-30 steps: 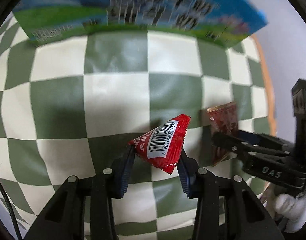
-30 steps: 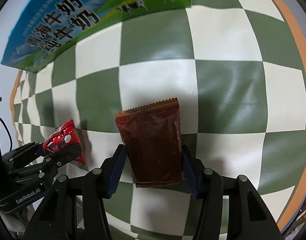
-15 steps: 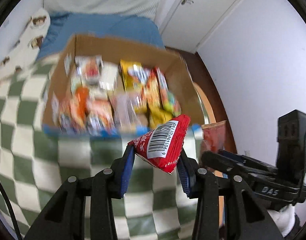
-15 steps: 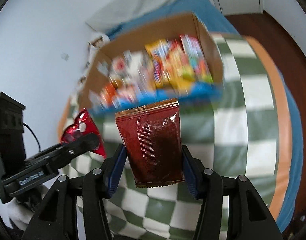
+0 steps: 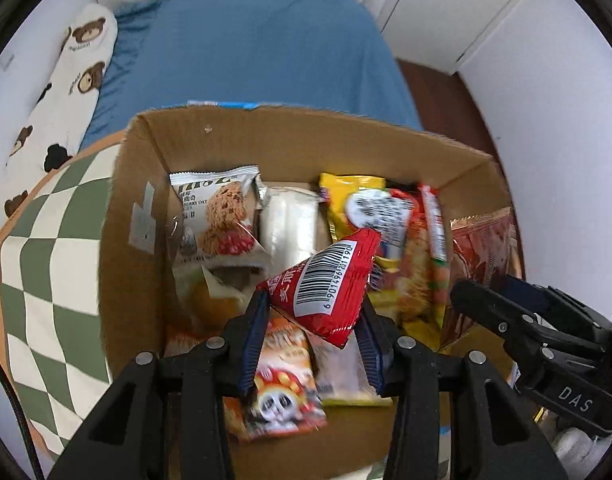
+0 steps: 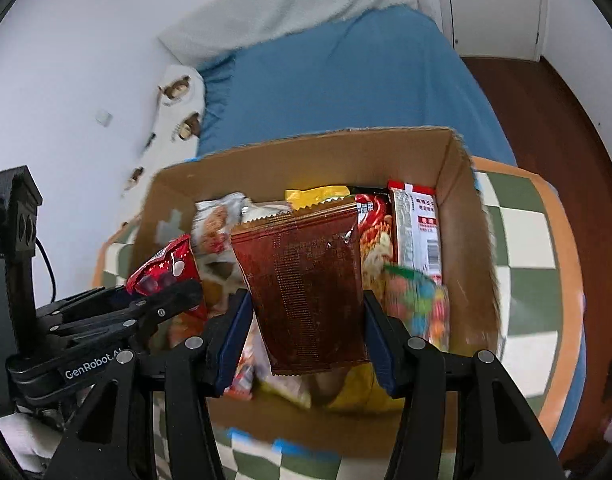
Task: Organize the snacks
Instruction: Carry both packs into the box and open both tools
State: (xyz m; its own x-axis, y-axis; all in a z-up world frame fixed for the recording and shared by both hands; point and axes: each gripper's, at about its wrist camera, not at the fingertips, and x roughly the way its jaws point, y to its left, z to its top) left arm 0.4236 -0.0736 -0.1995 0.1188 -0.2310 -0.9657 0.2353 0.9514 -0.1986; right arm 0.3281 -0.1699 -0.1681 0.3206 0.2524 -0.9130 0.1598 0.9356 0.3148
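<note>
My left gripper (image 5: 312, 336) is shut on a small red snack packet (image 5: 326, 284) with a barcode, held over the open cardboard box (image 5: 134, 248). My right gripper (image 6: 304, 340) is shut on a flat dark-red foil packet (image 6: 306, 284), also above the box (image 6: 470, 240). Several snack packs fill the box, among them a cookie pack (image 5: 218, 216) and a yellow bag (image 5: 354, 200). The right gripper (image 5: 494, 308) and its foil packet (image 5: 486, 248) show at the right of the left wrist view. In the right wrist view the left gripper (image 6: 162, 300) and its red packet (image 6: 166, 268) appear at the left.
The box stands on a green-and-white checked cloth (image 5: 46, 248) with an orange border. Behind it lies a blue bed sheet (image 5: 258, 52), a bear-print pillow (image 5: 66, 92) to the left. White walls, a door (image 6: 498, 4) and dark wooden floor (image 6: 546, 120) are at the right.
Both grippers rose from above the checked cloth and moved forward over the open box, each keeping its packet. The box, first seen from its side, now shows its inside.
</note>
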